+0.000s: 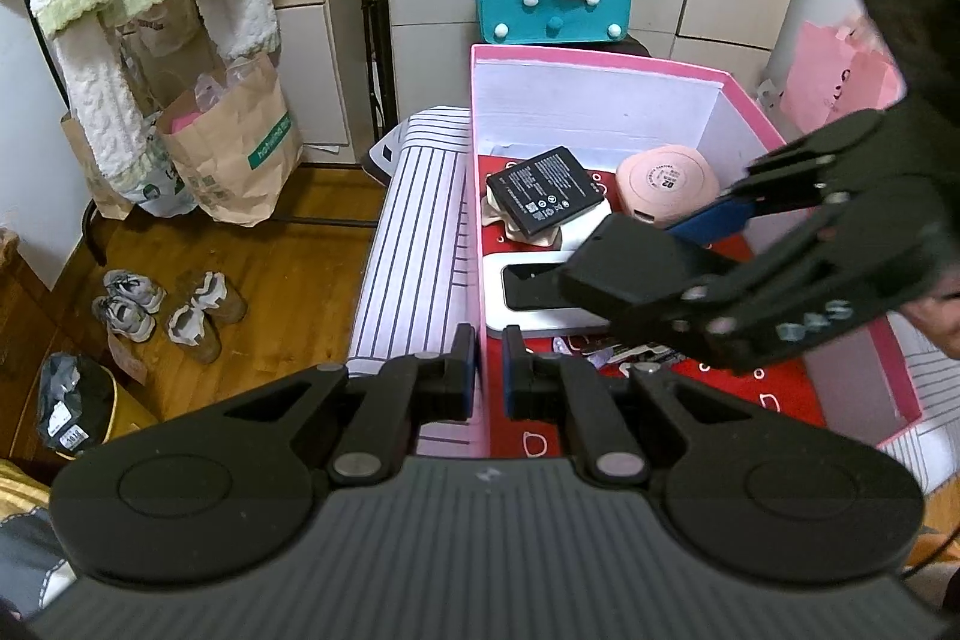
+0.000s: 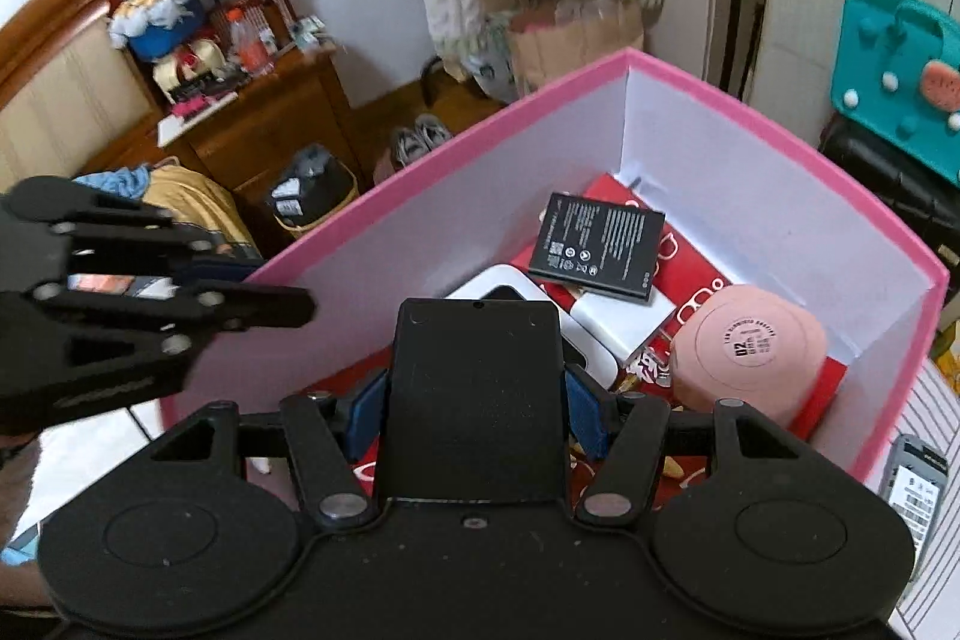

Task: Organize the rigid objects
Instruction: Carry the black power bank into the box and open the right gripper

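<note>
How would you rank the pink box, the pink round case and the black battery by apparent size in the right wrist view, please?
1. pink box, largest by far.
2. pink round case.
3. black battery, slightly smaller; it lies farther away, so that is unsure.

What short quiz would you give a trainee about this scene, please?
1. True or false: the right gripper holds a black flat piece over the pink box.
2. What rests partly on the white block? A) black battery B) pink round case C) shoe
3. Which part of the box do the left gripper's fingers straddle?
Key: 1 true; 2 A, the black battery; 3 its side wall.
</note>
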